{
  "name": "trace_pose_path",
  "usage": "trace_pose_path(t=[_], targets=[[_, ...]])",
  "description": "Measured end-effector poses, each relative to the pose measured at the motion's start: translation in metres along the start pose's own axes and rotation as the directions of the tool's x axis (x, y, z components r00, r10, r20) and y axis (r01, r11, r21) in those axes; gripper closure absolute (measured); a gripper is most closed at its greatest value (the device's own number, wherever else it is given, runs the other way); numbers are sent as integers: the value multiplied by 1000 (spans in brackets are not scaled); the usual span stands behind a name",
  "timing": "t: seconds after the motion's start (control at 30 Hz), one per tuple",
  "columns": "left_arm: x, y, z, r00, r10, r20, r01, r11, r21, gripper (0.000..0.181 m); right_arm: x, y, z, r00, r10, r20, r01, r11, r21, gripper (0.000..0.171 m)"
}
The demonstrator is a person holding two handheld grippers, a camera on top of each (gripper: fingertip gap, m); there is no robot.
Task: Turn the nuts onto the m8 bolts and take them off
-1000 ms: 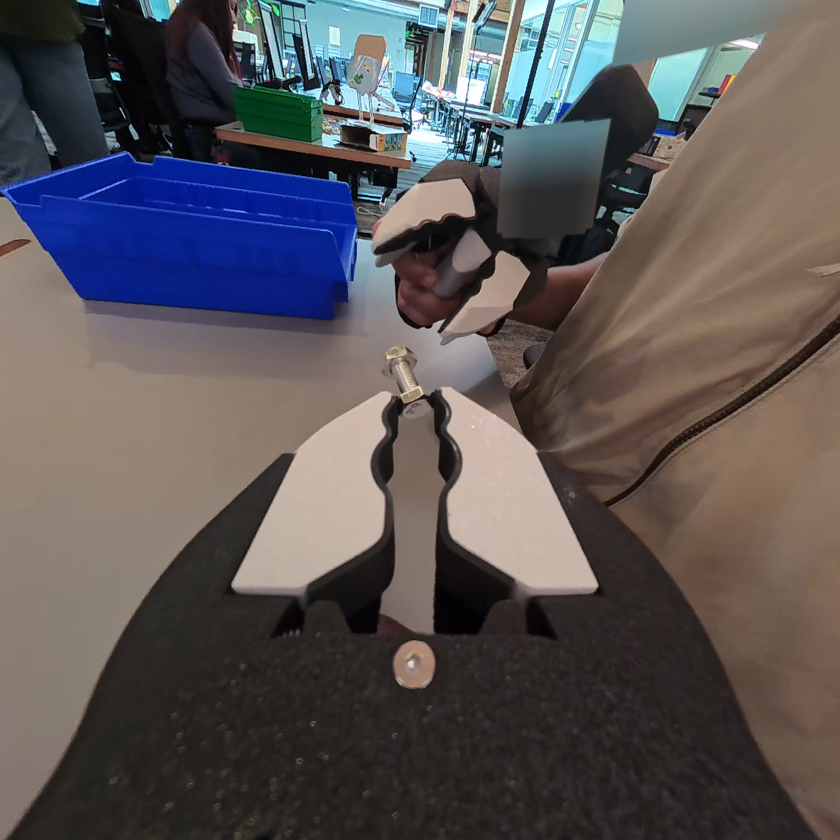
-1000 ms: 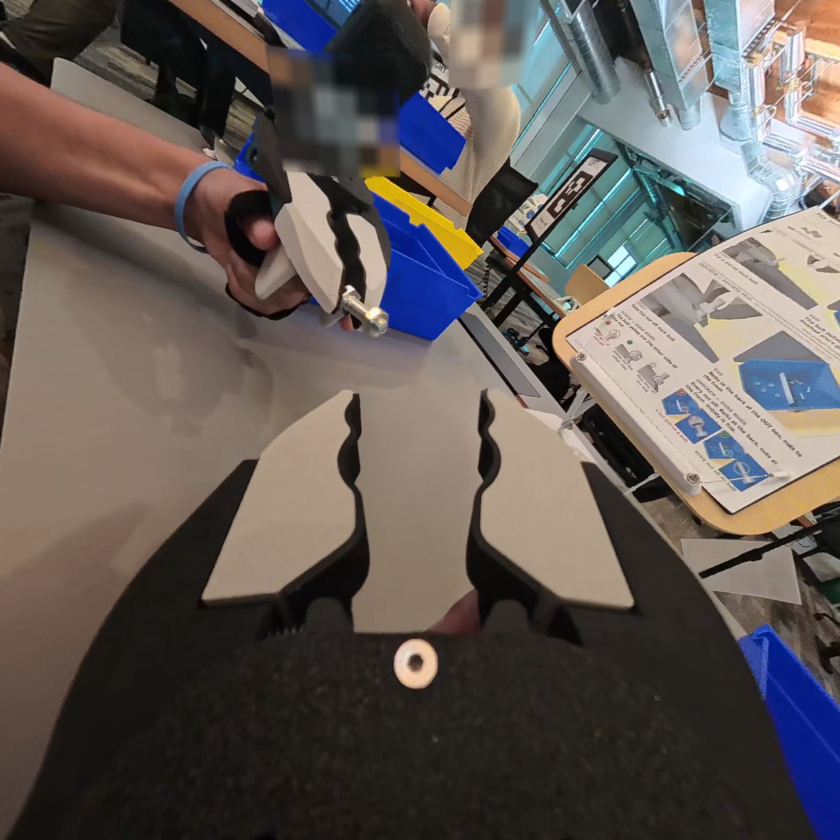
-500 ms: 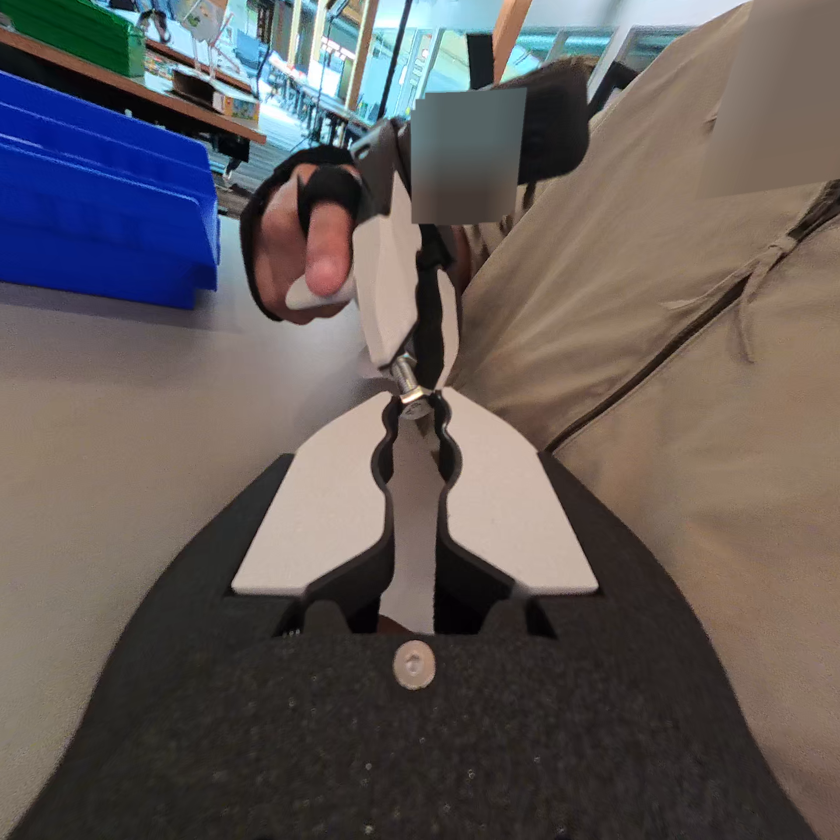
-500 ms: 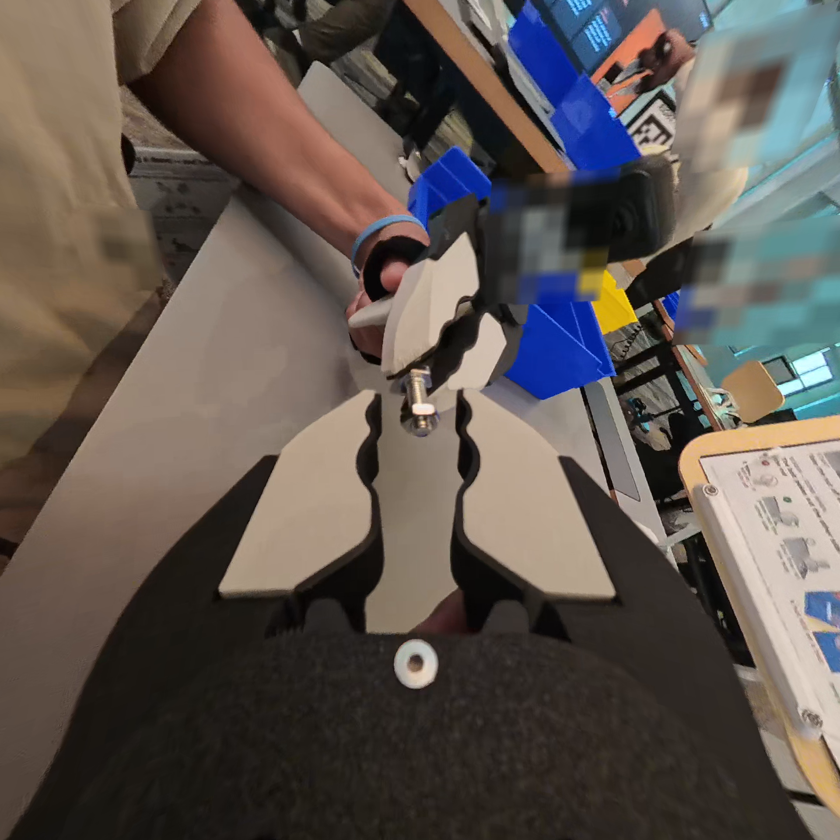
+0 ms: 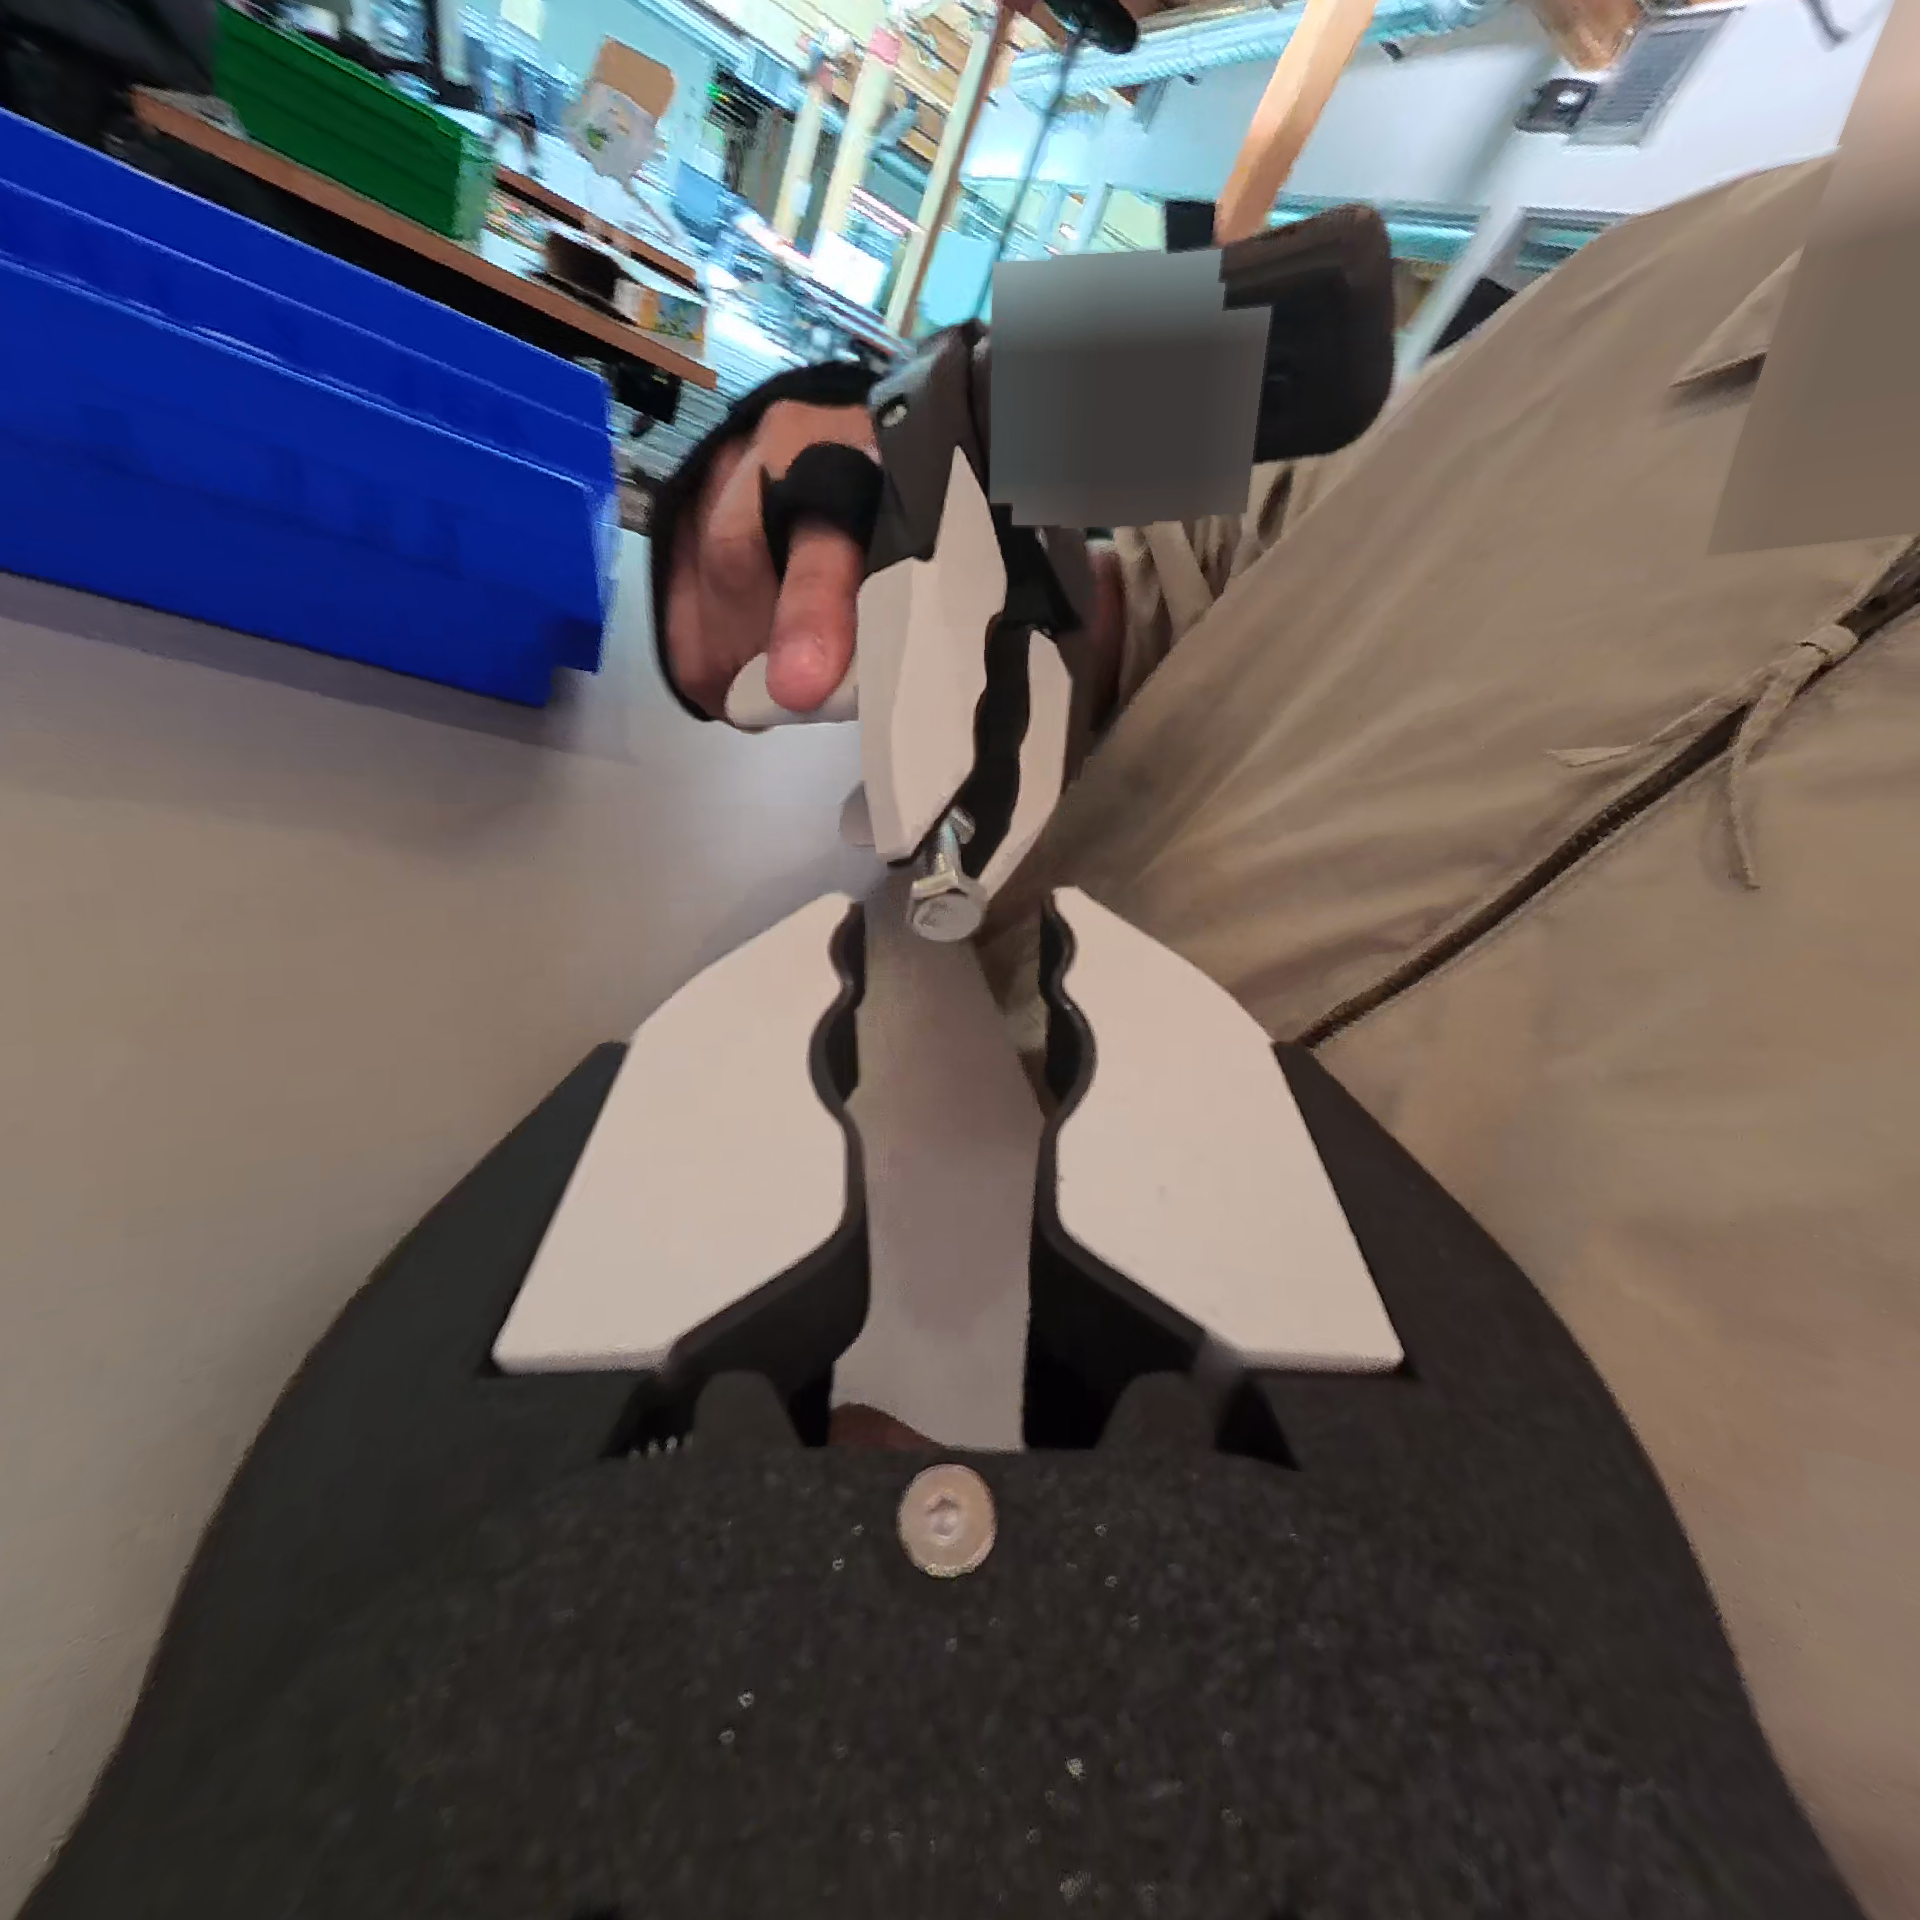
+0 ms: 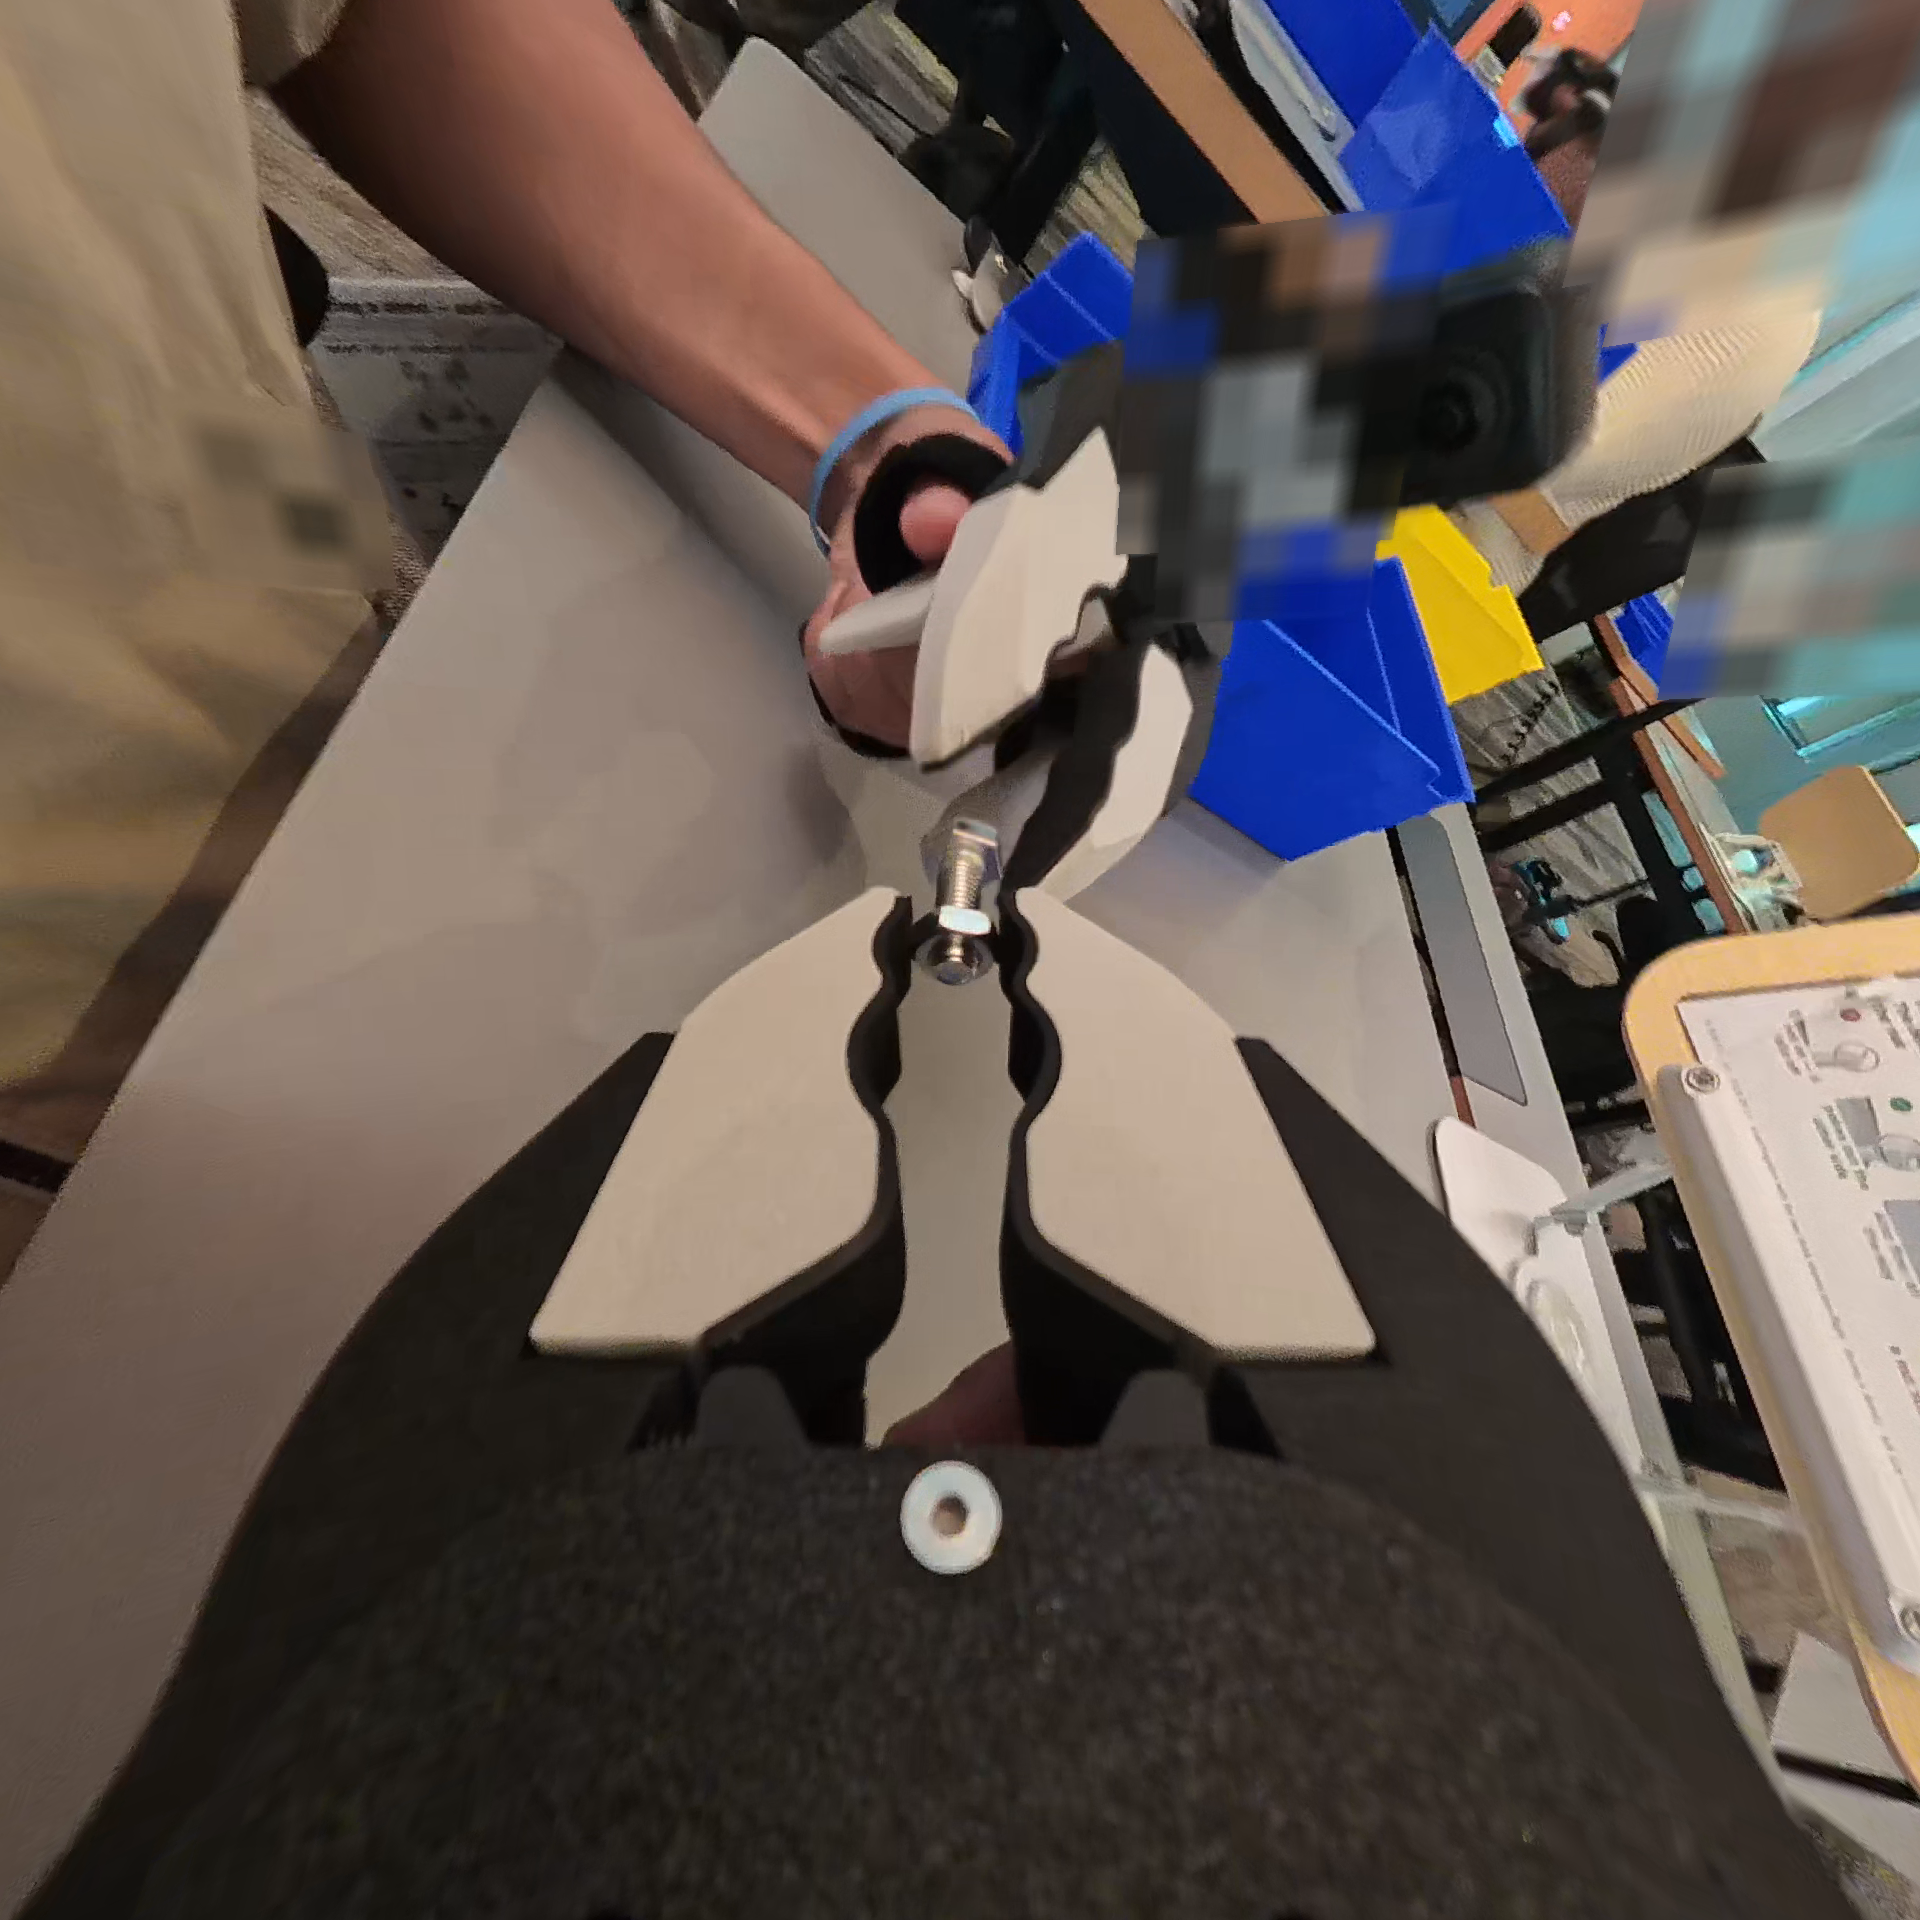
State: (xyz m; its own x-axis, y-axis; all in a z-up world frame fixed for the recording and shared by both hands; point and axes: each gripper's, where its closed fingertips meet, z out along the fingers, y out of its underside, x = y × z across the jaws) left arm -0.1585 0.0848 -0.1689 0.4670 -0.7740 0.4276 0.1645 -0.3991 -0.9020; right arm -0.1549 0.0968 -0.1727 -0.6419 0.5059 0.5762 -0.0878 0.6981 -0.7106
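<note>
Between the tips of the right hand-held gripper: nut, pinched from both sides, jaws narrow around it. Threaded onto a silver bolt held in the air above the grey surface, touching nothing else. Hex head of the bolt pointing at the left hand-held gripper, just ahead of its tips. Left jaws parted wide, clear of the head on both sides, holding nothing. Behind the left one, a blue bin on the surface. Close by on the other side, a person's beige jacket. Blue wristband on the left wrist. Off past the surface's edge, a wooden board with a printed sheet.
</note>
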Motion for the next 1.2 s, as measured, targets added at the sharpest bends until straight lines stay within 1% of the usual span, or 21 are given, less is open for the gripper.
trace_pose_path(t=[0.03, 0.1, 0.13, 0.17, 0.2, 0.23, 0.27, 0.3, 0.37, 0.4, 0.43, 0.47, 0.57, 0.63, 0.73, 0.83, 0.93, 1.0, 1.1, 1.17, 1.2], targets=[[-9, -8, -2, 998, 16, 61, -16, 1000, 13, 145, 3, 5, -1, 1000, 15, -14, -15, 1000, -17, 155], [-26, -17, -17, 966, 56, 250, -73, 996, 57, 141, 11, 18, -2, 996, 68, -57, -71, 996, -60, 155], [-39, -22, -27, 924, 74, 375, -108, 992, 71, 140, 14, 24, -3, 990, 107, -94, -115, 990, -79, 155], [-49, -25, -37, 861, 103, 498, -155, 986, 66, 137, 18, 34, -4, 978, 161, -133, -176, 979, -107, 155], [-58, -28, -49, 775, 131, 618, -208, 977, 53, 135, 23, 46, -5, 960, 209, -185, -237, 961, -143, 155], [-67, -31, -60, 667, 149, 730, -253, 967, 33, 130, 28, 59, -7, 938, 242, -246, -290, 940, -180, 155], [-73, -32, -72, 550, 153, 821, -280, 960, 9, 129, 31, 70, -8, 913, 282, -297, -351, 912, -213, 155], [-80, -31, -82, 429, 144, 892, -284, 959, -18, 127, 33, 81, -10, 879, 328, -347, -419, 877, -233, 155], [-88, -23, -103, 186, 126, 974, -260, 963, -75, 122, 37, 95, -15, 791, 419, -445, -550, 807, -217, 155], [-90, -18, -109, 107, 115, 988, -237, 967, -87, 120, 39, 100, -17, 740, 466, -484, -612, 766, -198, 155], [-90, -12, -111, 57, 101, 993, -212, 973, -87, 119, 40, 105, -20, 688, 508, -518, -664, 728, -168, 155], [-91, -7, -112, 27, 82, 996, -198, 977, -75, 118, 41, 107, -21, 643, 541, -543, -703, 698, -137, 155], [-94, 6, -109, 3, 75, 997, -160, 984, -73, 119, 43, 108, -25, 555, 591, -586, -755, 653, -56, 155], [-95, 9, -108, 19, 44, 999, -142, 989, -41, 121, 42, 108, -25, 529, 609, -591, -767, 641, -27, 155], [-96, 10, -108, 12, 48, 999, -140, 989, -46, 121, 37, 109, -25, 520, 603, -605, -769, 639, -25, 155], [-98, 12, -107, 33, 27, 999, -133, 991, -22, 121, 34, 112, -25, 511, 601, -614, -776, 630, -30, 155], [-98, 13, -105, 43, 32, 999, -140, 990, -26, 121, 42, 108, -38, 501, 577, -645, -767, 642, -21, 155], [-96, 12, -102, 49, 47, 998, -150, 988, -39, 121, 59, 101, -64, 481, 538, -692, -746, 666, -2, 155], [-93, 12, -95, 65, 65, 996, -160, 986, -54, 122, 97, 100, -131, 404, 456, -793, -719, 694, 33, 155], [-91, 12, -90, 87, 62, 994, -162, 986, -47, 122, 120, 115, -181, 330, 416, -847, -730, 681, 51, 155], [-90, 13, -87, 101, 63, 993, -164, 985, -45, 122, 129, 130, -204, 297, 388, -872, -744, 667, 43, 155]])
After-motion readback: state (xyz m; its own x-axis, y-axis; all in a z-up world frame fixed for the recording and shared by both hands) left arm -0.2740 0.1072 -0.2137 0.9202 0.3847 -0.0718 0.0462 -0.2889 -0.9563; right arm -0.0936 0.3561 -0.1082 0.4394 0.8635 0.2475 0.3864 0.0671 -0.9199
